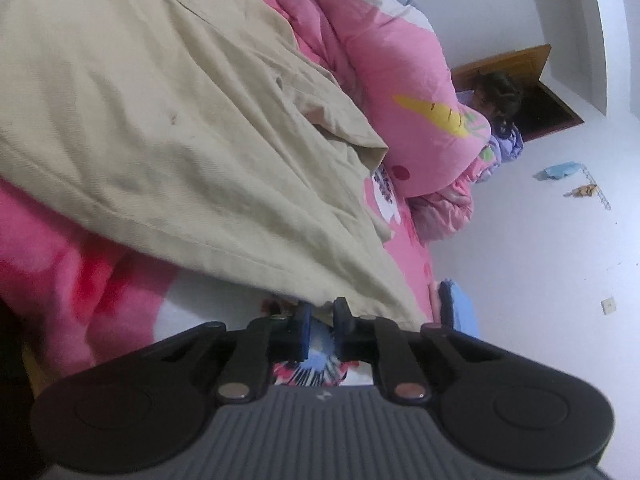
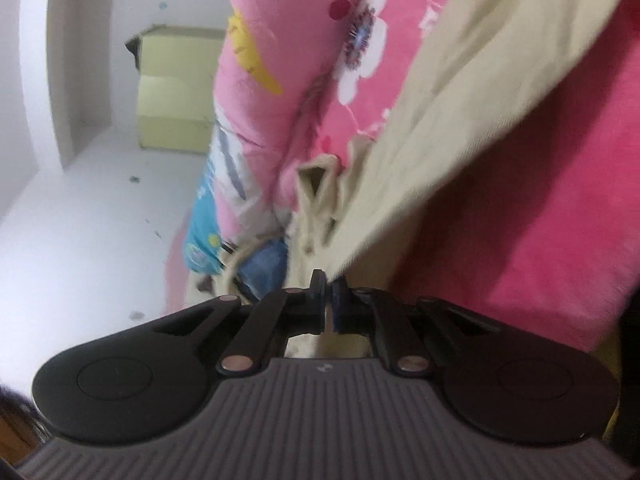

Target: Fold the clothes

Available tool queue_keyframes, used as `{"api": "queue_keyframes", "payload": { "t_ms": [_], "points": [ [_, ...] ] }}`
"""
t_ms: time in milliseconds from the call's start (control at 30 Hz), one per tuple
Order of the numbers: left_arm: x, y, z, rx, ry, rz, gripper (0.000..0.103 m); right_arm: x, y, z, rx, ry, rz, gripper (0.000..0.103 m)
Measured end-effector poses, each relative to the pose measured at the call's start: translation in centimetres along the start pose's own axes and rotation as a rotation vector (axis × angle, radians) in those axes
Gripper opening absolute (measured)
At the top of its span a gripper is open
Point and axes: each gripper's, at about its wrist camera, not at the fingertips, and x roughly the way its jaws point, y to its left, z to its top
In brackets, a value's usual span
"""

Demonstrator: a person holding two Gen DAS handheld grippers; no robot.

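We see the garment (image 1: 160, 120) as beige, woven cotton-like cloth, creased, with stitched seams and hems. In the left wrist view it fills the upper left and centre of the frame, draped over the pink bedding (image 1: 60, 260), one hemmed edge running diagonally from left down to the lower centre. A folded cuff or corner sticks out at right of centre, next to the pink quilt (image 1: 420, 100). A couple of small dark specks on the cloth at left of centre.

In the right wrist view the garment (image 2: 460, 140) runs as a band from upper right down to lower centre, motion-blurred. A tube-like open end, maybe a sleeve or leg opening, shows at centre; we can't tell which.

Left gripper (image 1: 320, 316): jaws narrow, with a small gap. The cloth's lower edge comes right down to the fingertips, but whether it is pinched between them we can't tell.

Right gripper (image 2: 327, 284): jaws nearly together, pinching the garment's edge, cloth visible between and behind the fingers.

Around it: the quilt carries a yellow carrot-like print, and the bedding has white flower prints. A person (image 1: 500, 100) with dark hair sits at upper right of the left view, beyond the quilt. White floor (image 1: 540, 260) on the right with small bits of litter. In the right view, a pale yellow cabinet (image 2: 176, 92) at upper left, on the white floor.
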Motion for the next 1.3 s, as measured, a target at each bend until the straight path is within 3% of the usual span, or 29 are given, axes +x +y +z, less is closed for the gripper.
{"api": "queue_keyframes", "payload": {
  "t_ms": [100, 200, 267, 333, 367, 500, 667, 867, 967, 1033, 1100, 1300],
  "points": [
    [0.1, 0.8, -0.6, 0.0, 0.024, 0.038, 0.01, 0.3, -2.2, -0.6, 0.033, 0.019, -0.088, 0.002],
    [0.2, 1.8, -1.2, -0.025, 0.06, 0.06, 0.01, 0.1, -2.9, -0.9, 0.058, 0.02, -0.074, 0.002],
    [0.0, 1.8, -1.2, -0.017, 0.072, 0.023, 0.02, -0.2, -2.1, -0.7, 0.028, 0.011, -0.056, 0.002],
    [-0.6, 1.4, -1.1, -0.005, 0.043, -0.017, 0.046, -0.2, -1.6, -0.4, 0.014, 0.009, -0.047, 0.002],
    [-0.7, 1.4, -0.9, -0.012, 0.023, -0.017, 0.051, 0.0, -1.5, -0.4, 0.011, 0.01, -0.044, 0.002],
    [-1.0, 1.7, 0.3, -0.057, -0.051, -0.018, 0.054, 0.2, -1.5, -0.2, 0.016, 0.013, -0.032, 0.002],
    [0.8, 3.9, 0.9, -0.216, -0.05, 0.002, 0.046, 0.0, -2.1, -0.3, 0.034, 0.012, -0.021, 0.002],
    [0.0, 4.2, 0.3, -0.257, -0.068, -0.006, 0.054, -0.2, -2.4, -0.2, 0.038, 0.017, -0.002, 0.002],
    [-0.2, 4.4, 0.2, -0.267, -0.108, 0.0, 0.05, 0.0, -2.9, -0.1, 0.057, 0.021, 0.005, 0.002],
    [0.2, 4.2, 0.4, -0.235, -0.139, 0.022, 0.035, 0.0, -2.9, 0.0, 0.06, 0.02, 0.012, 0.002],
    [-0.2, 3.8, 0.3, -0.201, -0.15, 0.039, 0.012, -0.1, -2.7, 0.0, 0.053, 0.017, 0.014, 0.002],
    [-3.7, 1.2, -0.5, -0.051, -0.171, 0.018, 0.008, -0.6, -1.6, -0.3, -0.018, 0.032, 0.0, 0.002]
  ]
}}
